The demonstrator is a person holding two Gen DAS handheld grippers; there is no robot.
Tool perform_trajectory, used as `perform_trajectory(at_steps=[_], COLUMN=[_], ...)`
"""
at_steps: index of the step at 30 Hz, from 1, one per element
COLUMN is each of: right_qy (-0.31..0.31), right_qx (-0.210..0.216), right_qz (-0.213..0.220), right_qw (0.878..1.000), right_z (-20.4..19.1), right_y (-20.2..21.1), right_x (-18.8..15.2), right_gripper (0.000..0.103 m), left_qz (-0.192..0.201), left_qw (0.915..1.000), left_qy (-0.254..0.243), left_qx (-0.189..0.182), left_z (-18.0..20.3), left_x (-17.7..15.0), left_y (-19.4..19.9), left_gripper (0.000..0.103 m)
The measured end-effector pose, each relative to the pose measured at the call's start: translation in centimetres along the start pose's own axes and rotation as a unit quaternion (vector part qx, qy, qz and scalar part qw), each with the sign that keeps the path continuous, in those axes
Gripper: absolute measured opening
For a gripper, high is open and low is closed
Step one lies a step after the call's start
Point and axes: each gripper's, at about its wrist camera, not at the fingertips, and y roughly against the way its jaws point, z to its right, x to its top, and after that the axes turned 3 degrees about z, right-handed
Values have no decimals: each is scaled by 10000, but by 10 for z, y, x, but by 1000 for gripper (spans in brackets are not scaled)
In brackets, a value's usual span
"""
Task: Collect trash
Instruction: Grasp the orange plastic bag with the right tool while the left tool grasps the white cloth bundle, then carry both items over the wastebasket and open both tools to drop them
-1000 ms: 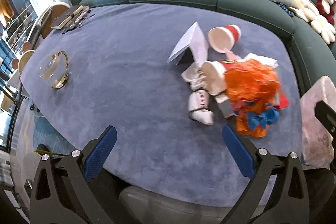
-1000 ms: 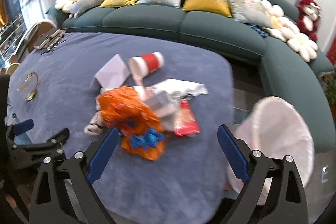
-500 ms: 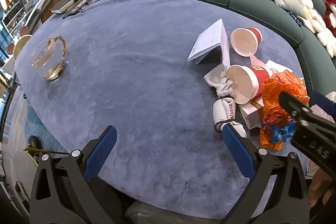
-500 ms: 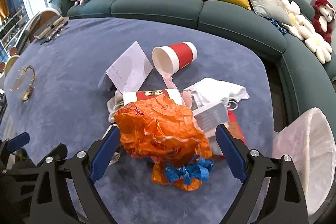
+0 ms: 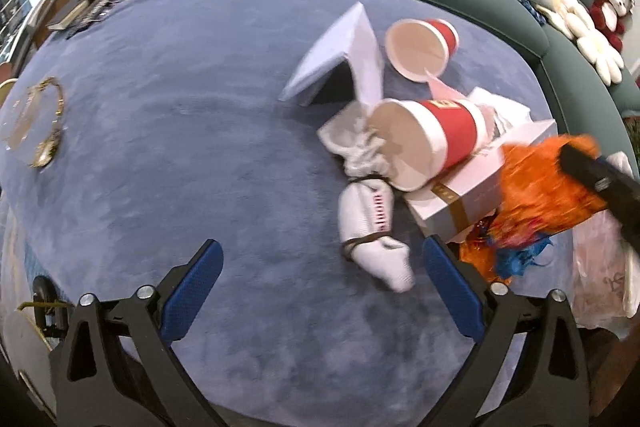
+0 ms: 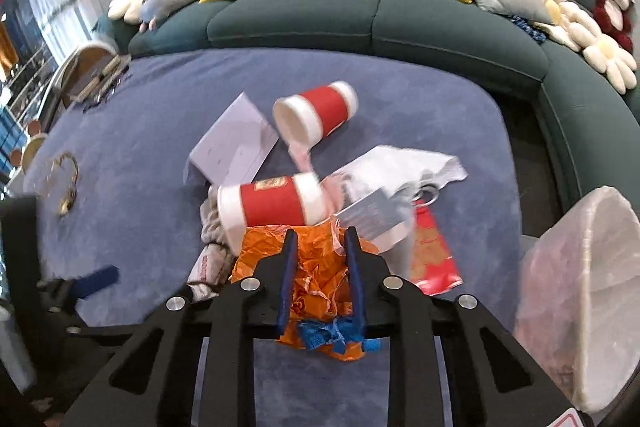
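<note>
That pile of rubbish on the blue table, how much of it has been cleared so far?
Nothing looks cleared yet. The right gripper has just been closing, with the orange wrapper between its pads; the left gripper is open, holding nothing. Left on the table: two red cups, folded paper, a white box, a tied white bundle. The white bag waits alongside.

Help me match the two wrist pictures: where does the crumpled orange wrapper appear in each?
Left wrist: orange wrapper at the right edge, under the right gripper's dark finger.
Right wrist: low centre, pinched in the right gripper, whose jaws have just been closing.
Shared landmark: the nearer red cup lying beside it.
</note>
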Motion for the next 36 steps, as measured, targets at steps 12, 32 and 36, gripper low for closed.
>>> perform_trajectory(at_steps=[12,32,36], right_qy=[-275,-798,-1019], right_qx=[-81,-285,-448], right_qz=[408,1070,1161], right_qw=[9988,9906,9870], right_z=[29,89,117], right_y=[29,107,125], right_x=[18,6,-8], right_gripper=[22,22,22], left_qz=[-356,681,791], left_qw=[9991,9950,9895], left_qy=[-144,-500,-904], left_qx=[-205,-535,-806], left_z=[13,86,134], left_x=[4,5,-2], left_y=[-42,90,108], left_gripper=[29,25,25])
